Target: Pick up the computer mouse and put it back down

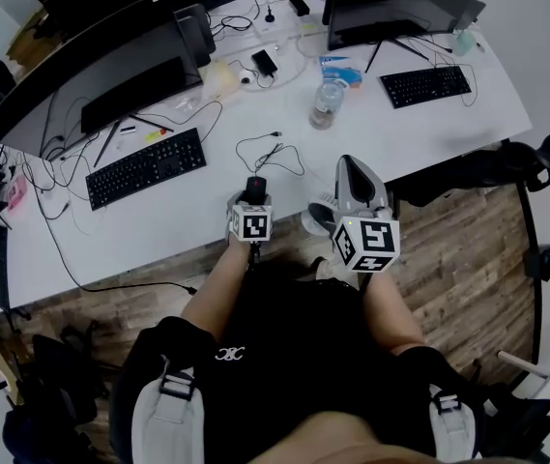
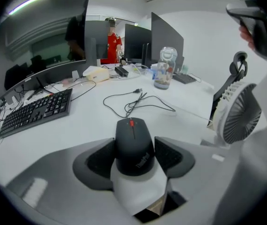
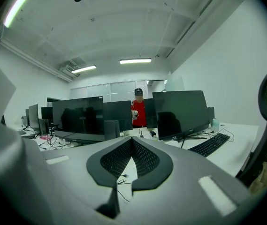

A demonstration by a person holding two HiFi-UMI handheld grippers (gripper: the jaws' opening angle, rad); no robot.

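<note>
Left gripper (image 2: 134,150) clenched on the black computer mouse (image 2: 132,137), pads on both its sides. Mouse sits at the bench's (image 1: 429,124) front edge, near a loose cable (image 2: 138,102). Can't tell whether its base touches the bench or hangs just above. In the head view the marker cube hides most of it. Right gripper (image 3: 132,149) pinched closed, nothing between the jaws.

Left gripper (image 2: 134,149) full, right gripper (image 3: 132,146) closed.

Matt black plastic mouse (image 2: 133,146); smooth white desk (image 2: 86,125); wooden floor (image 1: 448,245).
</note>
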